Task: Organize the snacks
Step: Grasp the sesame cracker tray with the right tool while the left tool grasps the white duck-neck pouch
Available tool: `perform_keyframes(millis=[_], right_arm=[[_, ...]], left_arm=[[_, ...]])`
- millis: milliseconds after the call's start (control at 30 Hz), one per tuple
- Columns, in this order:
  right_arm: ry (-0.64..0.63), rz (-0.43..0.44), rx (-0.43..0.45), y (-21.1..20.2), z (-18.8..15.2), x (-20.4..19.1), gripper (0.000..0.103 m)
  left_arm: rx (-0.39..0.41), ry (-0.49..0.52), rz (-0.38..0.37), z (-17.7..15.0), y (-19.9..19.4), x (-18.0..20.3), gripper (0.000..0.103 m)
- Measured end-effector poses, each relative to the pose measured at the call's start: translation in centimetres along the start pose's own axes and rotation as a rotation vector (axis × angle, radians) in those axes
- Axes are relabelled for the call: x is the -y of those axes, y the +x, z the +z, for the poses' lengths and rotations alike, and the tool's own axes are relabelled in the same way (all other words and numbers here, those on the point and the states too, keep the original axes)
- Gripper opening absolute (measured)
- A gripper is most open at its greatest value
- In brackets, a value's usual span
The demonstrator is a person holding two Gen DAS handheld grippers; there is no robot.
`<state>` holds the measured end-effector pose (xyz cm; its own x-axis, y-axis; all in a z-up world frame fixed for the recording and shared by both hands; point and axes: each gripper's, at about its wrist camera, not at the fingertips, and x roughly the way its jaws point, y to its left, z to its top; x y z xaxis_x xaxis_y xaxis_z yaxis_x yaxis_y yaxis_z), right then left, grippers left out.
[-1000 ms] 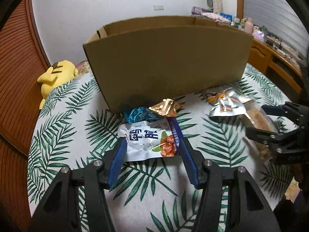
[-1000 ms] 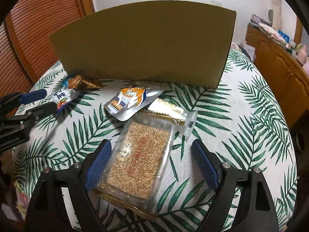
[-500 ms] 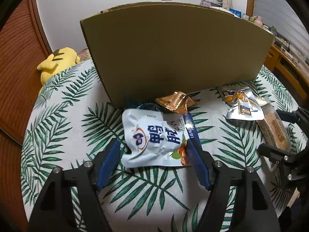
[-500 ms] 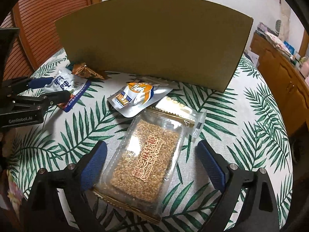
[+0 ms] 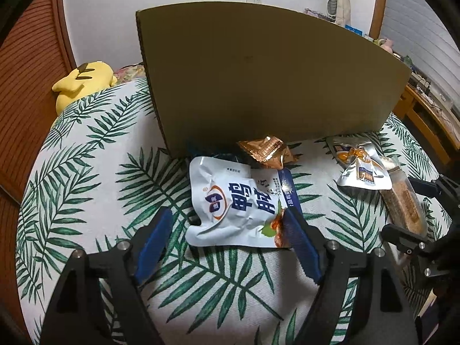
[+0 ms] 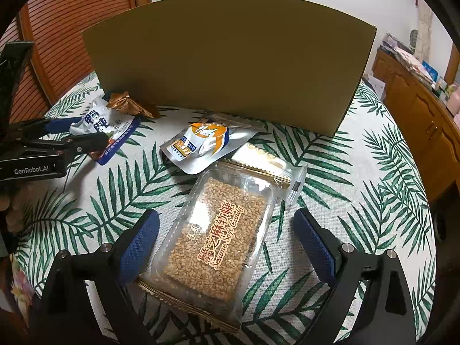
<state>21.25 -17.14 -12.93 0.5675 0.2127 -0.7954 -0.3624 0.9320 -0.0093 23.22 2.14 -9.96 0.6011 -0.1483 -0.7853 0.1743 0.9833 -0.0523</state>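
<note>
- Brown cardboard box [image 5: 258, 86] stands on a round table under a palm-leaf cloth [image 5: 95, 155]; its plain wall faces both cameras, its inside hidden.
- Left gripper [image 5: 230, 224]: jaws spreading apart. White pouch with blue lettering [image 5: 238, 201] lies between them; the right pad sits at the pouch's edge, the left pad stands clear of it. Pouch lies flat on the cloth, not lifted.
- Copper-foil wrapper [image 5: 264, 151] lies just behind the white pouch, near the box foot. A blue packet [image 5: 195, 148] peeks out beside it, mostly hidden.
- Right gripper [image 6: 227, 230]: jaws spread wide, both pads apart from the clear sesame candy pack [image 6: 218, 230] lying between them on the cloth.
- Silver pouch with orange print [image 6: 201, 143] rests just beyond the sesame pack, overlapping a gold-edged packet [image 6: 264, 158] underneath.
- Yellow plush toy [image 5: 80, 82] sits past the table's far left edge, seen from the left wrist.
- Wooden cabinet [image 6: 417, 109] stands right of the table.
</note>
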Motion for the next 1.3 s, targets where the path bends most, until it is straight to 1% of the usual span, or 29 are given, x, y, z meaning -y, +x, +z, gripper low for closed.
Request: perform_keyframes(millis=[233,300,367,467,567,633,667,700,733,767,800,900,967,1067,1167,1200,1233,1300], right_arm=[[0.000,0.000,0.000,0.0,0.0,-0.1,0.097],[0.000,0.000,0.000,0.1,0.0,-0.1,0.097],[0.000,0.000,0.001,0.1,0.0,-0.2,0.097],[-0.003,-0.001,0.001,-0.1,0.0,-0.2,0.096],[-0.002,0.004,0.004,-0.4,-0.2,0.2,0.094],[-0.003,0.021,0.005,-0.7,-0.4,0.4,0.092],[-0.007,0.026,0.006,-0.9,-0.6,0.5,0.087],[-0.012,0.028,0.006,-1.1,-0.7,0.5,0.081],[-0.018,0.034,0.007,-1.3,-0.9,0.4,0.076],[-0.026,0.052,0.007,-1.7,-1.0,0.4,0.064],[-0.031,0.057,0.007,-1.9,-1.2,0.5,0.060],[-0.046,0.079,0.003,-2.5,-1.6,0.7,0.055],[-0.037,0.078,0.010,-2.7,-1.9,1.0,0.053],[-0.016,0.081,0.028,-3.2,-2.1,1.6,0.051],[-0.002,0.096,0.045,-3.7,-2.0,1.8,0.049],[0.000,0.102,0.050,-3.7,-1.9,2.0,0.049],[0.003,0.108,0.055,-3.9,-2.0,2.1,0.049],[0.009,0.114,0.061,-4.1,-2.1,2.4,0.048]], left_arm=[[0.000,0.002,0.001,0.0,0.1,0.0,0.080],[0.004,-0.003,-0.016,0.1,0.1,-0.1,0.078],[0.016,0.002,-0.039,0.1,-0.1,0.0,0.059],[0.018,0.026,-0.050,-0.2,-0.6,0.6,0.051],[0.015,0.017,-0.077,-0.5,-1.1,0.6,0.044],[0.016,0.009,-0.093,-0.8,-1.5,0.5,0.040],[0.017,0.004,-0.101,-1.0,-1.7,0.4,0.037],[0.020,-0.002,-0.110,-1.1,-1.9,0.4,0.035],[0.022,-0.010,-0.122,-1.3,-2.2,0.3,0.027],[0.021,-0.014,-0.130,-1.4,-2.4,0.2,0.022],[0.023,-0.017,-0.134,-1.5,-2.6,0.2,0.021],[0.029,-0.014,-0.136,-1.9,-3.0,0.5,0.019],[0.035,-0.023,-0.153,-2.0,-3.4,0.5,0.016],[0.057,-0.030,-0.175,-2.3,-4.2,0.6,0.012],[0.079,-0.019,-0.175,-2.6,-5.0,1.0,0.010],[0.086,-0.014,-0.174,-2.6,-5.2,1.2,0.006],[0.091,-0.012,-0.179,-2.7,-5.3,1.3,0.000],[0.102,-0.012,-0.178,-2.8,-5.7,1.5,0.000]])
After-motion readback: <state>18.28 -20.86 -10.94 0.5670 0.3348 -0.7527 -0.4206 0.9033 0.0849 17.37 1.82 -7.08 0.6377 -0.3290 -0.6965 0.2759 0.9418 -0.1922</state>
